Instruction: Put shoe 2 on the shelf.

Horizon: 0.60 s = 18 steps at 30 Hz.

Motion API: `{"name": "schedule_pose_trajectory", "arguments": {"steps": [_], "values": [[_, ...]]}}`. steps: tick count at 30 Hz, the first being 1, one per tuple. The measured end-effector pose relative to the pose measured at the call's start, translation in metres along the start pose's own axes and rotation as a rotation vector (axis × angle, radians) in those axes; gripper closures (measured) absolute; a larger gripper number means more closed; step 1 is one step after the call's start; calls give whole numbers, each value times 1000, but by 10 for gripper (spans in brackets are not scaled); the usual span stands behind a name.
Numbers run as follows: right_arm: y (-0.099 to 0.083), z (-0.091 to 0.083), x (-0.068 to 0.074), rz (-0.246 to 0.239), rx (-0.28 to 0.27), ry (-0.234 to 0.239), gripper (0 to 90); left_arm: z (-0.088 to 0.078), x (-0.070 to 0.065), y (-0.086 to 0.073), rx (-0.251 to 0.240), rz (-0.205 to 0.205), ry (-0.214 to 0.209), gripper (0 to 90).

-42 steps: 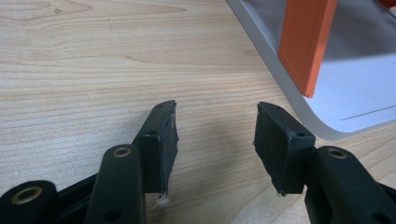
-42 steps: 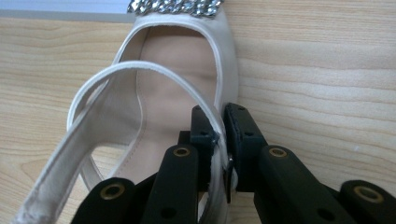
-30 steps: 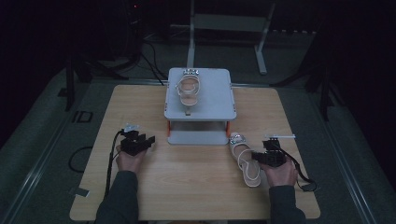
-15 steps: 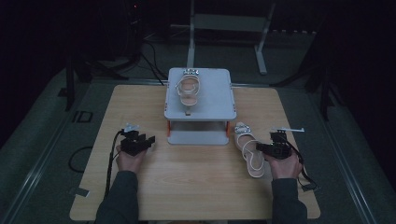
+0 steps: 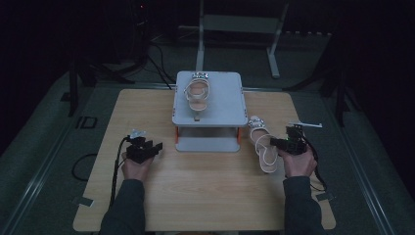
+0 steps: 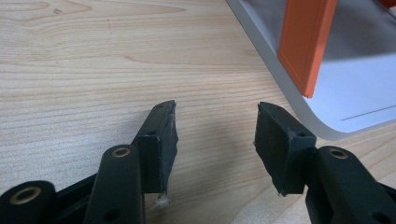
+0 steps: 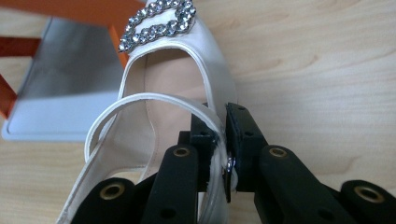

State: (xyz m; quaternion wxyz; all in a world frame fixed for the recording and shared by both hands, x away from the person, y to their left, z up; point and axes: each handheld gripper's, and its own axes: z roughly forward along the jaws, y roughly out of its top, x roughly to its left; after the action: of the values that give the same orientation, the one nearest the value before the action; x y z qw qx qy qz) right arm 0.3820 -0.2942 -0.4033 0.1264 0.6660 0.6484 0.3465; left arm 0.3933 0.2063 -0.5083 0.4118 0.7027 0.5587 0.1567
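Note:
A white sandal [image 5: 262, 143] with a rhinestone buckle [image 7: 159, 22] hangs tilted just right of the grey two-tier stand [image 5: 235, 105]. My right gripper [image 5: 280, 143] is shut on its strap [image 7: 215, 154] near a small metal buckle, toe pointing away. A matching sandal [image 5: 196, 94] lies on the stand's top shelf. At the table's left my left gripper [image 5: 155, 147] rests low over bare wood, jaws open with nothing between them; its pads [image 6: 164, 140] point toward the stand's lower shelf [image 6: 355, 93] and an orange leg [image 6: 306, 44].
The wooden table [image 5: 205, 186] has free room in the middle and front. Dark floor, cables and a metal frame [image 5: 240, 29] lie beyond the far edge. A cable [image 5: 116, 169] trails from the left gripper.
The right gripper has lifted the sandal and carried it toward the stand's right side, slightly farther from the person. The left gripper has stayed put.

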Motion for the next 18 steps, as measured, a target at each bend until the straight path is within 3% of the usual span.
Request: {"name": "schedule_pose_trajectory", "arguments": {"steps": [18], "values": [[56, -7, 7, 51, -63, 27, 823, 0, 0, 0, 0, -1, -2, 486]]}}
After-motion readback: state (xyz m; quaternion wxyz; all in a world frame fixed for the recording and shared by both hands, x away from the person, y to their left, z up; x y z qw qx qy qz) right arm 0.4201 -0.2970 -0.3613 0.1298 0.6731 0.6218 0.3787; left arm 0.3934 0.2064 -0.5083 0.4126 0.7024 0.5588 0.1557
